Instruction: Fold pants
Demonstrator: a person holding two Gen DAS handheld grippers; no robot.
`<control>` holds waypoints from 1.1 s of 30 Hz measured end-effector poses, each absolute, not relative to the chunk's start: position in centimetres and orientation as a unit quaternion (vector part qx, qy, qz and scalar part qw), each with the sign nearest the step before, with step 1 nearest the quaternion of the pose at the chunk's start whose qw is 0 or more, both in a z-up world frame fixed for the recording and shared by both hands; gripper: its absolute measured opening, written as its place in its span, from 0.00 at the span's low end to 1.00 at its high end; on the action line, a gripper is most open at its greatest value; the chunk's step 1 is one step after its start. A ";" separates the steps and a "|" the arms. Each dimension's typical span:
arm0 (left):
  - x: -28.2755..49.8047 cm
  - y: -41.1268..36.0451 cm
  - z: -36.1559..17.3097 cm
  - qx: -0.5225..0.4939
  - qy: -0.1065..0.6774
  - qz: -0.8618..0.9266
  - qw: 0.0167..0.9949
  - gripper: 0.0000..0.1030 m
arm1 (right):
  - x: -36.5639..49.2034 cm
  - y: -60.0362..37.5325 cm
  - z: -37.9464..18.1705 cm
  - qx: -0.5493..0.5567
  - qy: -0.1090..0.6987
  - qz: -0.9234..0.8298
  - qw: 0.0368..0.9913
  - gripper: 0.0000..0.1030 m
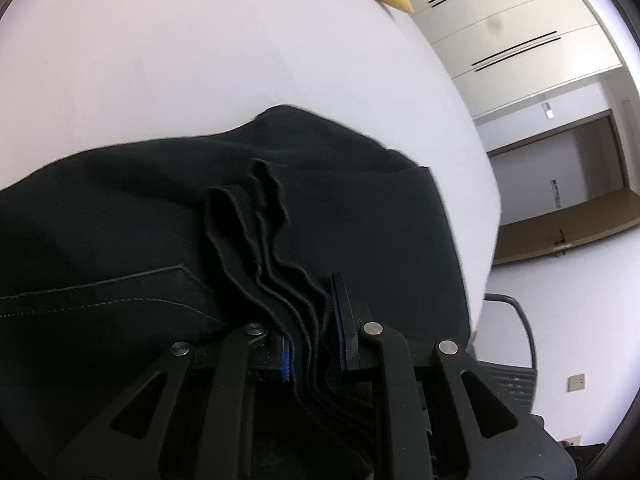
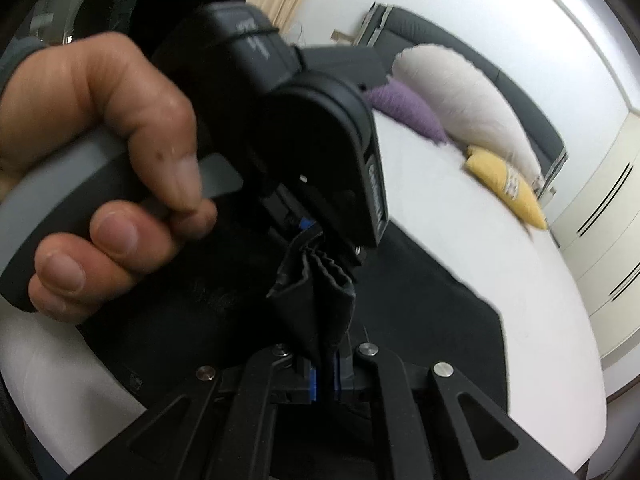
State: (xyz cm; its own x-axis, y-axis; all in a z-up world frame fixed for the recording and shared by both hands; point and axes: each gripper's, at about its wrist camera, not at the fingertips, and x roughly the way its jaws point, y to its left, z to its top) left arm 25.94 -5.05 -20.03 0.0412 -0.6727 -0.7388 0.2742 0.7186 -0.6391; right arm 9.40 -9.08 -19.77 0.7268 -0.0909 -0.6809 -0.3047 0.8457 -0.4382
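Note:
Black pants (image 1: 120,220) lie on a white bed (image 1: 200,60). In the left wrist view my left gripper (image 1: 314,344) is shut on several stacked layers of the pants' hem, which run forward between the blue pads (image 1: 285,360). In the right wrist view my right gripper (image 2: 325,376) is shut on a bunched fold of the same black pants (image 2: 316,300). The left gripper (image 2: 316,236) hangs just ahead of it, held by a hand (image 2: 100,160), pinching the same bundle from above. The rest of the pants (image 2: 432,300) spread over the bed (image 2: 460,220).
A yellow pillow (image 2: 508,188), a purple pillow (image 2: 408,112) and a white pillow (image 2: 460,92) lie at the head of the bed against a dark headboard (image 2: 532,120). White wardrobe doors (image 1: 512,28) stand beside the bed. A dark chair (image 1: 516,360) stands at the bed's edge.

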 end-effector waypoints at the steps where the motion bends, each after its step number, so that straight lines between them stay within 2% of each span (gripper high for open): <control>1: 25.9 -5.0 -20.7 -0.164 0.606 -0.337 0.702 0.14 | 9.6 -9.2 -20.2 -0.269 0.372 0.061 0.886 0.06; 5: 26.4 -5.8 -22.3 -0.175 0.607 -0.332 0.701 0.14 | 11.0 -9.4 -21.8 -0.259 0.419 0.075 0.867 0.13; 7: 25.9 -3.6 -21.9 -0.165 0.603 -0.320 0.712 0.16 | 10.6 -9.7 -21.6 -0.248 0.422 0.076 0.869 0.17; 9: 25.5 -2.6 -20.8 -0.147 0.592 -0.299 0.734 0.21 | 10.4 -10.6 -20.7 -0.212 0.436 0.101 0.869 0.36; 10: 25.3 -2.0 -20.2 -0.135 0.585 -0.282 0.749 0.24 | 10.2 -11.6 -20.1 -0.175 0.447 0.126 0.868 0.56; 11: 25.6 -3.2 -18.9 -0.125 0.576 -0.264 0.763 0.25 | 10.1 -12.5 -19.6 -0.145 0.456 0.148 0.866 0.66; 18: 21.7 -6.8 -14.1 -0.029 0.509 -0.266 0.818 0.26 | 12.4 -26.1 -14.2 0.096 0.460 0.205 0.859 0.66; 21: 19.3 -8.7 -14.9 0.026 0.508 -0.268 0.818 0.26 | 15.7 -33.8 -13.2 0.198 0.441 0.199 0.853 0.66; 24: 18.2 -10.2 -18.1 0.065 0.545 -0.255 0.796 0.26 | 19.7 -38.4 -14.3 0.268 0.444 0.210 0.829 0.65; 28: 17.7 -8.8 -19.0 0.054 0.542 -0.251 0.800 0.26 | 23.6 -40.2 -18.0 0.319 0.473 0.227 0.790 0.64; 30: 17.6 -8.9 -19.1 0.061 0.543 -0.248 0.800 0.26 | 24.2 -40.0 -20.5 0.312 0.506 0.202 0.778 0.58; 31: 17.6 -8.8 -19.2 0.063 0.543 -0.246 0.800 0.26 | 24.5 -40.1 -21.1 0.310 0.512 0.199 0.776 0.51; 33: 17.2 -8.9 -19.2 0.064 0.540 -0.244 0.803 0.26 | 23.8 -40.6 -21.2 0.310 0.503 0.207 0.779 0.50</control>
State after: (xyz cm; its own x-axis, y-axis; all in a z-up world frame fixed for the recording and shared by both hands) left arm 17.24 -8.89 -19.19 0.2974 -0.3217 -0.8989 0.4606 0.8731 -0.1601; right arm 23.82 -40.60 -21.24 0.4074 0.6349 -0.6564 -0.0105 0.7220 0.6918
